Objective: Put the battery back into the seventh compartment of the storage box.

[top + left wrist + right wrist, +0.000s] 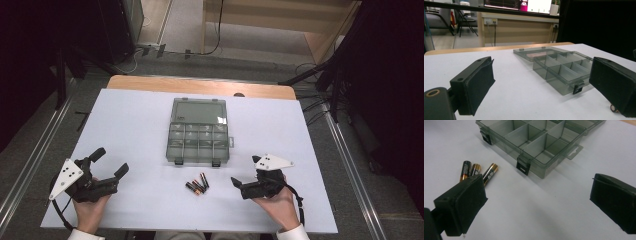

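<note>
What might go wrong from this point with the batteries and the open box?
The three batteries lie close together, side by side, so the right gripper, jaws open, may nudge or roll a neighbour while taking one. The organizer box looks light and the left gripper is not holding it, so a bump could slide it. The compartments are narrow; a battery may catch on a divider.

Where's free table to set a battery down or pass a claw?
Free: the table left of the box, above the left claw; the strip right of the box, above the right claw. Crowded: the gap between the box's front and the batteries, with the claws either side.
</note>
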A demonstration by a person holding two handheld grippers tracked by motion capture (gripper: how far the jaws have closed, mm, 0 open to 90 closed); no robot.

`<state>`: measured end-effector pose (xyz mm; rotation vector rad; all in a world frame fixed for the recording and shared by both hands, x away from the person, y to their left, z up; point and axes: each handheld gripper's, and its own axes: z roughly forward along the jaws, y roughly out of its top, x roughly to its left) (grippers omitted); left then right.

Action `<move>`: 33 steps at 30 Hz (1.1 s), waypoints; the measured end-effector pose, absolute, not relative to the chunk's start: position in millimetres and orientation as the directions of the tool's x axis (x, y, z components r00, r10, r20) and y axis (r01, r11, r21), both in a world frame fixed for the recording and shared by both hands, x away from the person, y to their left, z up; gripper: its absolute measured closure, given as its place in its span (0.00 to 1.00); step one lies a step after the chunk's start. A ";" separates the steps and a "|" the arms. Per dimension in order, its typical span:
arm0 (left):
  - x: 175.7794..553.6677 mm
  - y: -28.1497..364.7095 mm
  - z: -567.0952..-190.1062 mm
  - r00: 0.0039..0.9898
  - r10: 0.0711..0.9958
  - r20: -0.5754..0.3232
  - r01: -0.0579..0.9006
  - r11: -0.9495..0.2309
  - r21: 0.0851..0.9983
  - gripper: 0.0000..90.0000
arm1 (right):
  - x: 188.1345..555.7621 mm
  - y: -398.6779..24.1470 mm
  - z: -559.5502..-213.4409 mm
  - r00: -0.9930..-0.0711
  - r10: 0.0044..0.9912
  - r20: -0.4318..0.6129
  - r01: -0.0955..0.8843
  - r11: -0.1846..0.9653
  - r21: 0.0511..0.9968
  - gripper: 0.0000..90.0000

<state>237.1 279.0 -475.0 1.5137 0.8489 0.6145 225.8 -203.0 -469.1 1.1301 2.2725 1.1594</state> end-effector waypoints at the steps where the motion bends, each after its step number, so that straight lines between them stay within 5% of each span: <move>1: 237.2 279.0 -475.0 0.589 0.802 -0.099 0.160 0.004 0.987 0.06 | 226.5 -200.3 -468.4 -0.625 0.779 0.045 0.497 0.354 0.792 0.01; 24: 238.1 280.1 -475.3 0.584 0.805 -0.106 0.164 0.011 0.986 0.06 | 244.4 -142.4 -469.4 -0.688 0.725 0.043 0.588 0.521 0.619 0.01; 33: 239.0 281.5 -475.7 0.579 0.806 -0.119 0.172 0.022 0.985 0.06 | 252.7 -117.3 -471.4 -0.687 0.724 0.059 0.632 0.556 0.539 0.15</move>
